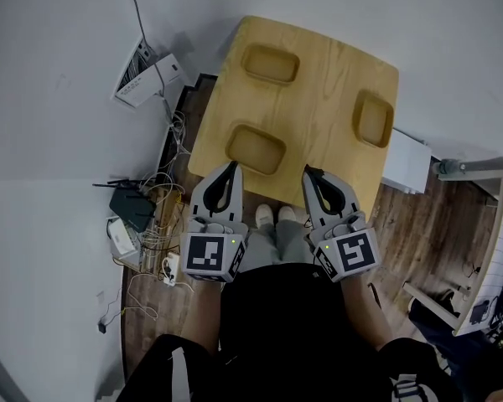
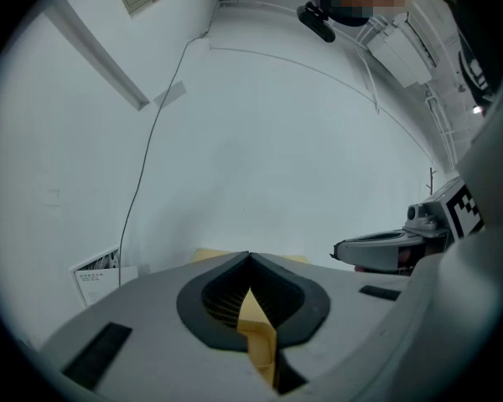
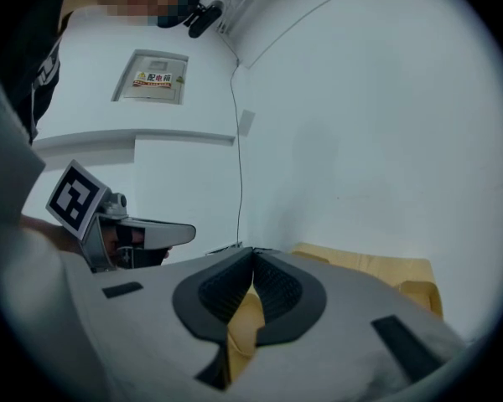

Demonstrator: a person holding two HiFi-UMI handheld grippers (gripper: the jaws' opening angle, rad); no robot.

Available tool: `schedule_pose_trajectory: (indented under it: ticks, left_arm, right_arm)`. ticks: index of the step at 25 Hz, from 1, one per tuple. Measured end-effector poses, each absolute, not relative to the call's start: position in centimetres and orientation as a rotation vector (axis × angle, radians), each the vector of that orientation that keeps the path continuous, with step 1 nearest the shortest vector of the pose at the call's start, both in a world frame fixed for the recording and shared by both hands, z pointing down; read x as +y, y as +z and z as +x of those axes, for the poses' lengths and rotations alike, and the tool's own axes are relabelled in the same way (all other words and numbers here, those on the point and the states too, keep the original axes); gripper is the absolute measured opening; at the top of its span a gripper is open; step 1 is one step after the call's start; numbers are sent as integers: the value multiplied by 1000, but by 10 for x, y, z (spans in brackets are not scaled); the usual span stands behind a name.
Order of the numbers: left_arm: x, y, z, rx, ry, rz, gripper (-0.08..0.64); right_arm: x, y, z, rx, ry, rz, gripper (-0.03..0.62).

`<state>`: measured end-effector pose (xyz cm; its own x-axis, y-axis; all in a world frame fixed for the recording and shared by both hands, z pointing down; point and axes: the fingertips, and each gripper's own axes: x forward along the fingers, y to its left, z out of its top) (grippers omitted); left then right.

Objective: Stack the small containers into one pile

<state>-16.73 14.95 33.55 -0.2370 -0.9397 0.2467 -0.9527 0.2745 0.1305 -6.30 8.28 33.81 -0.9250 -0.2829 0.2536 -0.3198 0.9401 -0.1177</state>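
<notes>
I hold both grippers side by side in front of my body, pointing ahead at 12 o'clock and tipped a little downward toward the table (image 1: 327, 82). My left gripper (image 1: 232, 167) has its jaws pressed together with nothing between them. My right gripper (image 1: 308, 172) is the same, jaws together and empty. Both tips show at the table's near edge. How high they are above it I cannot tell.

Three small wooden containers sit apart on the table, none stacked. Taken from the table's middle, the far container (image 1: 270, 63) is at 11 o'clock, the near container (image 1: 256, 148) at 7 o'clock and the right container (image 1: 374, 118) at 3 o'clock. All three look empty. The near container lies just ahead of my left tip, at its 1 o'clock.

In the right gripper view a wall plate (image 3: 154, 79) at 10 o'clock bears a yellow warning triangle and dark characters too small to read surely.
</notes>
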Motion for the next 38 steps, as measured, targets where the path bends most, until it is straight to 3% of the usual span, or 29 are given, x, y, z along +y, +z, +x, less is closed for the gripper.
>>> schedule_pose_trajectory:
  ticks: [5,6,14,16,20,24,27,38]
  left_arm:
    - [144,365,-181,-2211,207,1736,6]
    - [143,370,-182,-2196,228,1738,19]
    - [117,415,-187,-2040,376,1753,97]
    - [114,425,-188,-2007,424,1763,110]
    - [107,444,-191,-1955,489,1752,171]
    - [103,457,-195,-1920,530,1729,185]
    - [101,472,-200,-1892,598,1702,218]
    - [94,521,-230,-1839,718,1581,221]
  right_arm:
    - [81,366,-68,-2799,303,469,17]
    - [80,370,-69,-2790,318,466,43]
    - [71,400,-75,-2704,411,498,48]
    - [73,410,-78,-2675,458,482,115]
    - [72,423,-78,-2637,514,502,115]
    - [68,436,-80,-2597,561,546,115]
    - [64,449,-82,-2553,597,571,169]
    - [58,509,-85,-2388,796,640,169]
